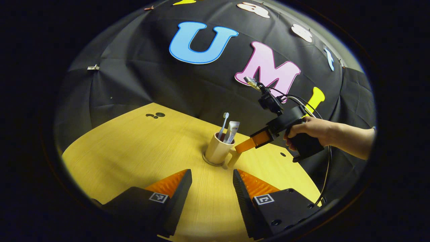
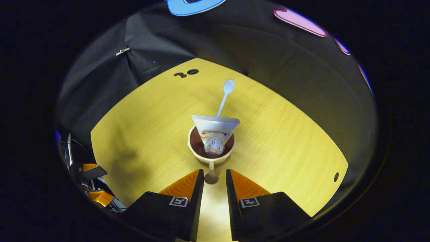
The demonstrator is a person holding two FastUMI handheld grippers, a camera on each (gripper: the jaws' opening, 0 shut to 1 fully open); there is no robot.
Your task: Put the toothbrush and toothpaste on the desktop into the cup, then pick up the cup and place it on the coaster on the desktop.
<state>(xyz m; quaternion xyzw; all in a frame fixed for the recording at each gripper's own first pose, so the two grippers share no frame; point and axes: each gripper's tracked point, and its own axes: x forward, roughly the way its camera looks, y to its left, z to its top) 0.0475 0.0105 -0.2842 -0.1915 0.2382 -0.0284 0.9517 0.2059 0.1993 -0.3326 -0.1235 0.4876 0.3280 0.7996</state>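
Right gripper [image 2: 214, 172] spread astride handle [image 2: 211, 168] of cup [image 2: 201, 156] mid-tabletop, not pinching; left gripper [image 1: 212, 183] spread, empty. Cup seemingly seated on coaster [image 1: 208, 163]: back straight out, sparing the handle.

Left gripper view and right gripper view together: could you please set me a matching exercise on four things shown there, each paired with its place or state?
Things:
1. white plastic toothbrush
2. white toothpaste tube
3. handle of the beige cup
4. left gripper

Places or states:
A. tongs open, over the yellow wooden table, apart from the cup
B. in the cup, flat crimped end up
C. in the gap at the tips of the right gripper's tongs
D. in the cup, brush head up

Pairs: 1-D, 2-B, 3-C, 4-A.
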